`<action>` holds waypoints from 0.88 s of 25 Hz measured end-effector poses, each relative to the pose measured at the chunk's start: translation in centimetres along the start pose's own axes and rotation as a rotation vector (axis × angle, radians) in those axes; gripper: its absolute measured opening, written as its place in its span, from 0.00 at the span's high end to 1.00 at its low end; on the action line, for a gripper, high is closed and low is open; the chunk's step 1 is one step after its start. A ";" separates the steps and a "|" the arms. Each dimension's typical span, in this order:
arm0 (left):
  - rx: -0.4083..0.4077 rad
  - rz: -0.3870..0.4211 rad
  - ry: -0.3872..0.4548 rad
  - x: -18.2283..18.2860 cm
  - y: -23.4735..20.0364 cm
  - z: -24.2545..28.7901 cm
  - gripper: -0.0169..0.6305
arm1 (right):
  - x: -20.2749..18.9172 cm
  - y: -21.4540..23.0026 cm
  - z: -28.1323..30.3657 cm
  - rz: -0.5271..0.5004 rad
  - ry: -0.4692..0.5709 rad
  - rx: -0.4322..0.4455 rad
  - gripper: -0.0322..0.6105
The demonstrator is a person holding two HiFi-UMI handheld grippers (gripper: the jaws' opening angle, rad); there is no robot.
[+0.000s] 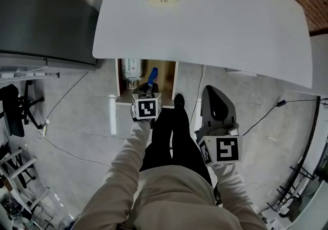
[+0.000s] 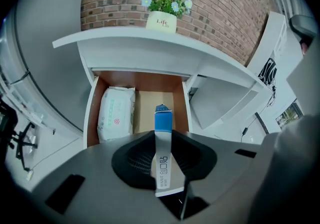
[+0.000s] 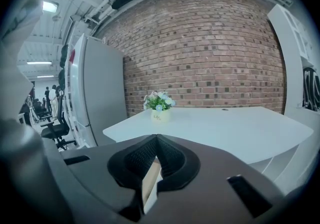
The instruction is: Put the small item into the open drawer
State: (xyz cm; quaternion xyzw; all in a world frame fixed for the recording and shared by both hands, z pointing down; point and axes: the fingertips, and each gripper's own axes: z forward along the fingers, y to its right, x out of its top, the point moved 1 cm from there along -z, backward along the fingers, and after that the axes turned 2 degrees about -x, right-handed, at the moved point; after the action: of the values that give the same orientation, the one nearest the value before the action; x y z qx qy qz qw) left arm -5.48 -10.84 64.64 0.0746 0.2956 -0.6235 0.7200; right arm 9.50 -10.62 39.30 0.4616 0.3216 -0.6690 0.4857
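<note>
The left tongs (image 2: 163, 140) are clamped on a slim white carton with a blue end (image 2: 163, 165). The black pads press on both of its flat faces, and the blue end projects beyond the tips. Ahead of and below those tips lies the open white-sided drawer with a brown wooden floor (image 2: 150, 106), set under the curved white desk (image 2: 150, 43). The carton's blue end is over the bare right half of the drawer floor; whether it touches the floor cannot be told. To the left of the tips, a soft white pack of wipes with green print (image 2: 116, 113) lies in the left half of the drawer. Only the left gripper view shows the whole drawer interior and the dark print on the carton. The right gripper view shows neither the drawer nor the carton. The right tongs (image 3: 157, 140) have their jaws together at the tips and point across the desk top, with a white pot of flowers (image 3: 159, 109) ahead of them and a red brick wall (image 3: 210, 58) beyond. A pale tan strip shows in the slit behind those tips; what it is cannot be told. The head view shows only the front of the drawer, because the desk top covers the rest. It alone shows both tongs at once: the left tongs over the drawer opening, the right tongs well apart from it to the right.
</note>
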 end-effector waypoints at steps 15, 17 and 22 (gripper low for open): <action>0.058 -0.016 -0.171 -2.9 -2.5 7.7 0.82 | -1.9 0.7 0.9 0.001 -0.049 0.005 0.91; 0.069 -0.019 -0.190 -3.2 -2.8 8.4 0.82 | -2.1 0.7 1.1 0.001 -0.054 0.007 0.91; 0.086 -0.006 -0.220 -3.8 -3.1 9.5 0.82 | -2.4 1.2 1.4 0.008 -0.064 -0.001 0.91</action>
State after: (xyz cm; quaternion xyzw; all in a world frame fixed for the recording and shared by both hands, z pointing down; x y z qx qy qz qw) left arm -5.44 -12.78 75.17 0.0356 0.1877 -0.6421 0.7424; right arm 10.43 -11.41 42.05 0.4410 0.3043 -0.6815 0.4984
